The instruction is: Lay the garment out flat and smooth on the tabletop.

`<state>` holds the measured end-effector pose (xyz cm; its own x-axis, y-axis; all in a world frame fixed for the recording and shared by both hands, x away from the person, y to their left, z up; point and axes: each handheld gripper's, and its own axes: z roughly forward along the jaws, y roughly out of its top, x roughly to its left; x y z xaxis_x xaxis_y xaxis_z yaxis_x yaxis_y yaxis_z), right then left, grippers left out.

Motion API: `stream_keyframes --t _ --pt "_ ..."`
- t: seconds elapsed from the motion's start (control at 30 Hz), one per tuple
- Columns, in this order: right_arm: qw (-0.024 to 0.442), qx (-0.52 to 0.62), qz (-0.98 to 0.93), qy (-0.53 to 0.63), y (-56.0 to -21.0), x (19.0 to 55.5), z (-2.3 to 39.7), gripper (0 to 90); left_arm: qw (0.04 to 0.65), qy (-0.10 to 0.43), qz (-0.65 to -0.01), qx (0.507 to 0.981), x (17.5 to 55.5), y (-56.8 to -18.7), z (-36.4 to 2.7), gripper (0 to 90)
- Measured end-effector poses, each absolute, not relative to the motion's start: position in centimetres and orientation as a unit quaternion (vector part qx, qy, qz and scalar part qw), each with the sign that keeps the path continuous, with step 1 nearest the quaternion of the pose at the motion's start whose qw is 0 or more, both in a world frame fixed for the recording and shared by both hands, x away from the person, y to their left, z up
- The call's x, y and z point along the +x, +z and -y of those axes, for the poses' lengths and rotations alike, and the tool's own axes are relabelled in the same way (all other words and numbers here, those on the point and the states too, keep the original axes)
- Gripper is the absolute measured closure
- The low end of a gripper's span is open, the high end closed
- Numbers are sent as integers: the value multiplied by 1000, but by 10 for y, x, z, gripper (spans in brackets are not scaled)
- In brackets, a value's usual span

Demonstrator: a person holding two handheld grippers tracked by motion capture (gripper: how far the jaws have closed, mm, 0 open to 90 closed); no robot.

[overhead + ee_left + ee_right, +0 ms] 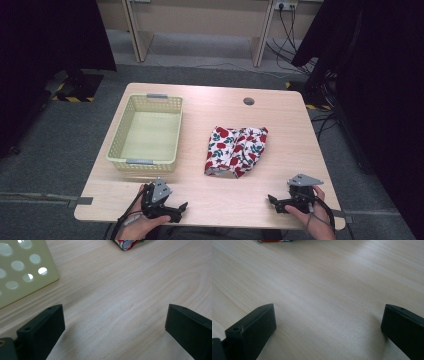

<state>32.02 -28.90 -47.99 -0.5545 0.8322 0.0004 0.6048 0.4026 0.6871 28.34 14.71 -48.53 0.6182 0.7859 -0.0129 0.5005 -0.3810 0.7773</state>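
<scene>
table (280, 130): light wood top, seen whole from the high view; its near edge is partly covered by the person's hands. a small round grey cap sits near the far edge.
basket (145, 132): pale yellow, with holes in its walls, on the left half of the table, nothing inside it. in the left gripper view only one corner of its wall (22, 270) shows, cut off at the top left.
cloth (236, 150): white with red flowers and green leaves, folded in a loose bundle at the middle of the table, right of the basket and well apart from it. its underside and inner folds are hidden. in the left gripper view only a corner (127, 243) peeks in at the top edge; in the right gripper view just a thin strip (274, 240) shows at the top.
left gripper (170, 207): at the near edge below the basket, held in a hand, jaws spread wide with bare wood between them, gripping nothing.
right gripper (277, 202): at the near right edge, well apart from the cloth, jaws spread wide over bare wood, gripping nothing.
cables: blurred, on the floor beyond the table, hard to follow.
</scene>
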Motion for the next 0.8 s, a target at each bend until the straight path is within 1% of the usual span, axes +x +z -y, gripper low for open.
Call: stream_keyframes --t 0.1,0.2,0.8 --pt "175 439 -819 326 -480 320 289 3 398 184 -396 807 284 -482 -145 20" --pt "174 439 -819 326 -480 320 289 3 405 172 -398 805 286 -480 -143 19" --pt "174 438 -819 326 -480 320 289 3 417 180 -380 806 292 -465 -126 21"
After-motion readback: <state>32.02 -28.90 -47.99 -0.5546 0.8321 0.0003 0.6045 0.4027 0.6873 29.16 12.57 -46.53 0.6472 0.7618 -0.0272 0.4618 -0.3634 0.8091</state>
